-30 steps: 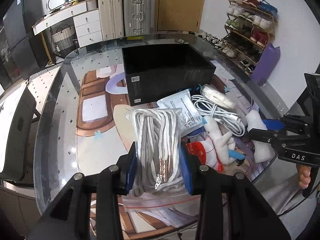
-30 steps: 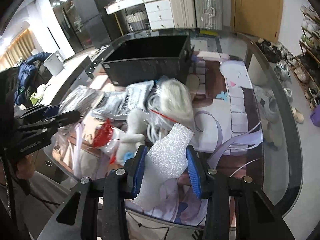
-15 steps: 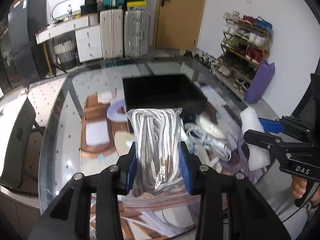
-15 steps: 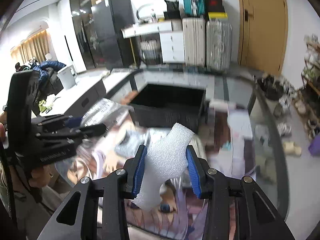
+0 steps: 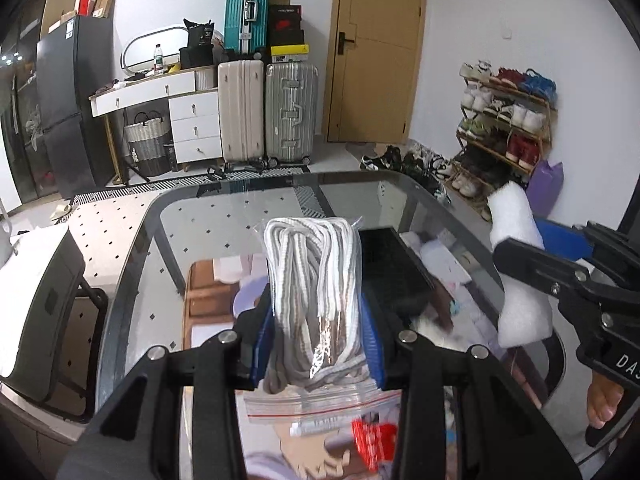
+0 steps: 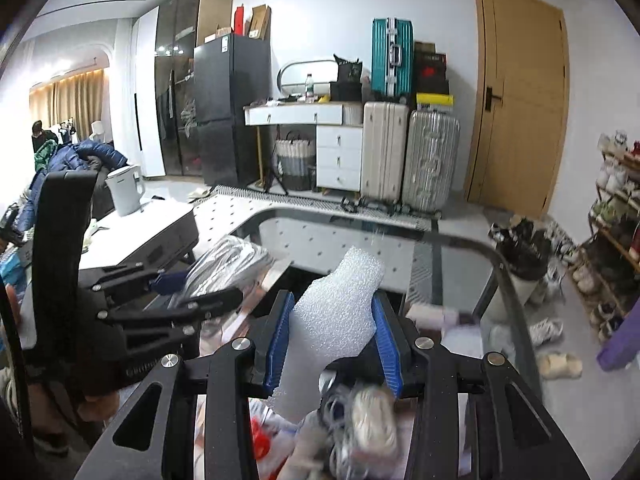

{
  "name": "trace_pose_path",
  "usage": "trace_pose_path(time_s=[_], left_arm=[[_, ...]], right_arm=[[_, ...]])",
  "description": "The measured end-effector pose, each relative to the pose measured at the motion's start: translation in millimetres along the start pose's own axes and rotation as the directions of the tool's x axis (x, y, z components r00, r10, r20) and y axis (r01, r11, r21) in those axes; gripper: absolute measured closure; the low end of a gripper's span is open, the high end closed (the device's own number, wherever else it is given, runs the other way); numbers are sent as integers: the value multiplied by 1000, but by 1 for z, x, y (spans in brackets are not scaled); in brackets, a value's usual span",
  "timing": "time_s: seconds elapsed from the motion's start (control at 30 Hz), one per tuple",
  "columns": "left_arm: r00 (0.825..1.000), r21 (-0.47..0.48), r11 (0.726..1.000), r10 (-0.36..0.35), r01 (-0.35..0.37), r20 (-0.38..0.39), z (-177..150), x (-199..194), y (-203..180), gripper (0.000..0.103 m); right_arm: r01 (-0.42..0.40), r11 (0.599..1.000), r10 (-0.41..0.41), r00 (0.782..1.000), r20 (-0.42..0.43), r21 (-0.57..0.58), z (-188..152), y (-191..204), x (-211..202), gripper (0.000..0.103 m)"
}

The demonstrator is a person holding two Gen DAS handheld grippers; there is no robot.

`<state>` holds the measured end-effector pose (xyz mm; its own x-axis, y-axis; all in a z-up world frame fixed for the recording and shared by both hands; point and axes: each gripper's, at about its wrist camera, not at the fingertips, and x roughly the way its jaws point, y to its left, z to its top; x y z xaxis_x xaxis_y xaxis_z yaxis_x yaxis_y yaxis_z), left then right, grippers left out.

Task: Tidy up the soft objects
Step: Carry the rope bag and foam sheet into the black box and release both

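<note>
While the bagged rope (image 5: 316,292) is clamped in the left tool (image 5: 316,340) and the foam piece (image 6: 332,320) in the right tool (image 6: 332,344), above the tabletop (image 5: 132,272), neither is yet binned; the black bin (image 5: 396,272), partly hidden, seemingly awaits, with cables (image 6: 360,412) left.

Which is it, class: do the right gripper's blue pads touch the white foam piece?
Touching: in the right wrist view, both pads press against the white foam piece's sides.

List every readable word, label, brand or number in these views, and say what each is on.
"DAS", cut off by the frame edge: on the body of the right gripper, seen from the left wrist.
Embossed lettering on the left gripper, seen from the right wrist: blurred, unreadable.
Labels on the black boxes atop the suitcases, and the fridge sticker: too small to read.
</note>
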<state>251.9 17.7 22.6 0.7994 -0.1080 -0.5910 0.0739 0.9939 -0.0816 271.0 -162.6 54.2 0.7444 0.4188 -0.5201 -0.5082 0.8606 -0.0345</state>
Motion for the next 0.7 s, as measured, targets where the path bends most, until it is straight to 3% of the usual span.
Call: trace_pose_path(time_s=[0.2, 0.47, 0.7], left_arm=[[999, -24, 1000, 9, -8, 32, 18, 22, 6, 66], [999, -56, 998, 39, -39, -12, 26, 73, 8, 67], [995, -96, 992, 80, -86, -63, 21, 107, 9, 67]], right_arm=[[37, 999, -37, 999, -14, 11, 16, -12, 40, 63], [60, 997, -55, 995, -81, 56, 21, -34, 103, 63], [9, 993, 8, 990, -139, 119, 18, -58, 160, 63]])
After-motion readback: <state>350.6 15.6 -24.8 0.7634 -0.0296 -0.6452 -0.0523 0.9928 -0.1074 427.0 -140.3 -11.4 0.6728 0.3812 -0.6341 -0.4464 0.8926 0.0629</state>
